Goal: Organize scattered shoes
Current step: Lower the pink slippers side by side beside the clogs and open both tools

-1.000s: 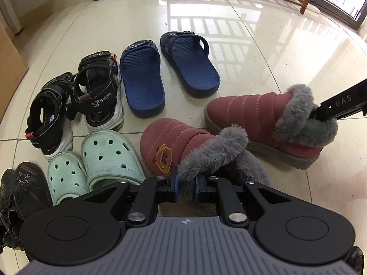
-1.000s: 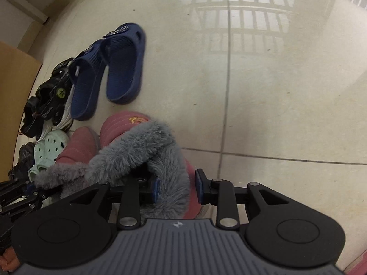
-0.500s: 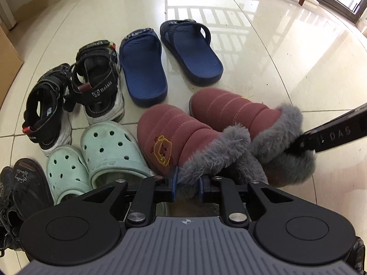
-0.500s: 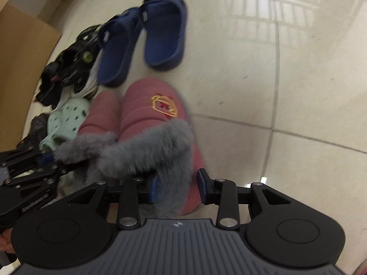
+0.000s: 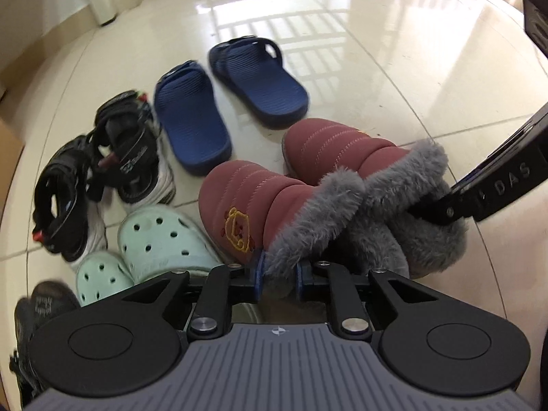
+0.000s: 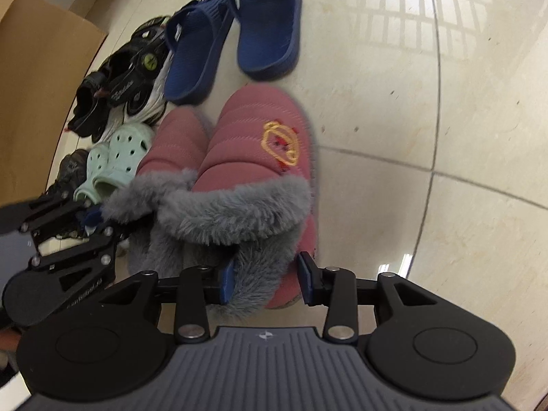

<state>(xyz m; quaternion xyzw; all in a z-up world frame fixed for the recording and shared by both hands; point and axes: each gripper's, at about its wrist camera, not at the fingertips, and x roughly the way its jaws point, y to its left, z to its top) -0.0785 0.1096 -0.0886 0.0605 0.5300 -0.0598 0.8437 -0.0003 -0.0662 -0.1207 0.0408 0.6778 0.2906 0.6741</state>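
Two maroon quilted boots with grey fur cuffs stand side by side on the tiled floor, toes pointing away. My left gripper (image 5: 279, 277) is shut on the fur cuff of the left boot (image 5: 246, 198), its jaws closing on the fur. My right gripper (image 6: 267, 281) grips the fur-lined side wall of the right boot (image 6: 260, 137) near the heel, one pad inside and one outside. In the left wrist view the right gripper (image 5: 416, 210) reaches into that boot's (image 5: 335, 147) cuff. The left gripper (image 6: 92, 219) shows at the left boot (image 6: 171, 140) in the right wrist view.
Left of the boots lie paired shoes: blue slides (image 5: 191, 130), black sandals (image 5: 130, 157), mint clogs (image 5: 161, 236) and a dark shoe (image 5: 37, 308). A cardboard box (image 6: 34, 102) stands further left. Bare tiles stretch to the right (image 6: 445, 102).
The right gripper has carried its boot leftward and turned it, so it now stands against the left boot. The left gripper stays on its cuff, slightly rolled.
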